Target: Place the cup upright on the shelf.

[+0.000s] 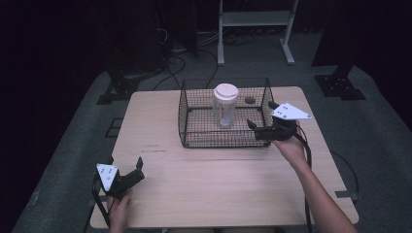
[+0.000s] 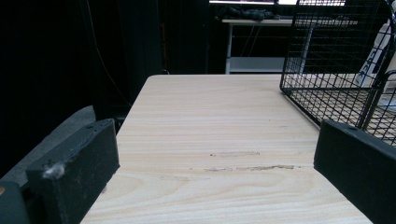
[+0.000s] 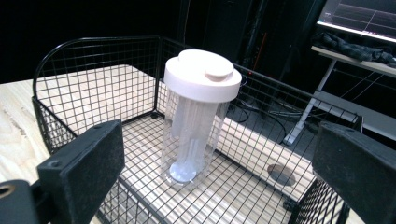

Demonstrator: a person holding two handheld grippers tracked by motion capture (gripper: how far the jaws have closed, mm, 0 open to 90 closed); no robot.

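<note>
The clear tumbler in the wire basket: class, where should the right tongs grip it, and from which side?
Grip the tumbler on its clear body just under the wide white lid, coming down over the basket rim: it stands upright, and the lid's overhang would likely stop slipping.

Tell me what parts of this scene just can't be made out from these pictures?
- High view: what is inside the clear jar is too small to tell; the wire basket mesh crosses it.
- Left gripper view: the jar is cut off by the right edge and screened by mesh.
- Right gripper view: the white insert inside the jar is blurred by the clear wall.
- High view: the dark round spot on the table is too small to identify.
</note>
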